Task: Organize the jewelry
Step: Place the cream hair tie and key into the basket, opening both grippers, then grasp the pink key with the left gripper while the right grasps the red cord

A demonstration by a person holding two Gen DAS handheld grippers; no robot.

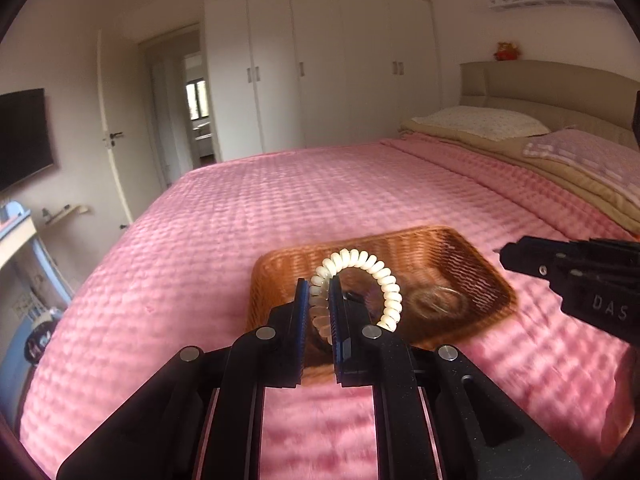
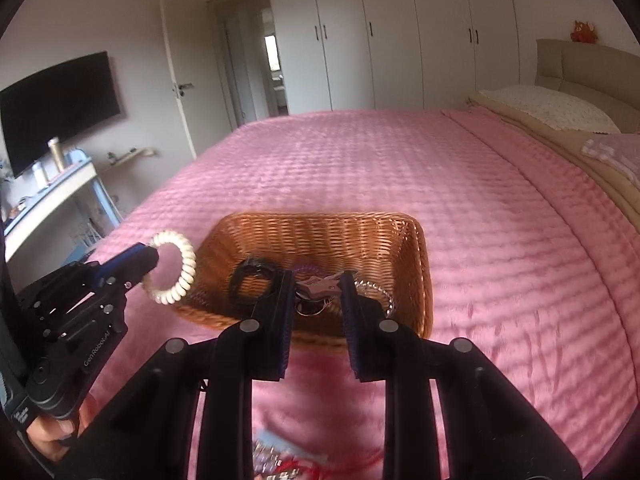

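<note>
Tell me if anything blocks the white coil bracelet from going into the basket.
Nothing visible does. The left hand-held gripper holds the coil bracelet just beside the basket, whose top is open. A black ring and other pieces already lie inside, leaving room.

Right tool (image 2: 316, 284) above wicker basket (image 2: 320, 236) on pink bed (image 2: 400, 160)

Its pads grip a small pink clip (image 2: 318, 284) over the basket, which holds a black hair tie (image 2: 250, 280). At left, the left tool (image 2: 146, 256) clamps a cream spiral bracelet (image 2: 180, 268) just beside the basket rim.
</note>
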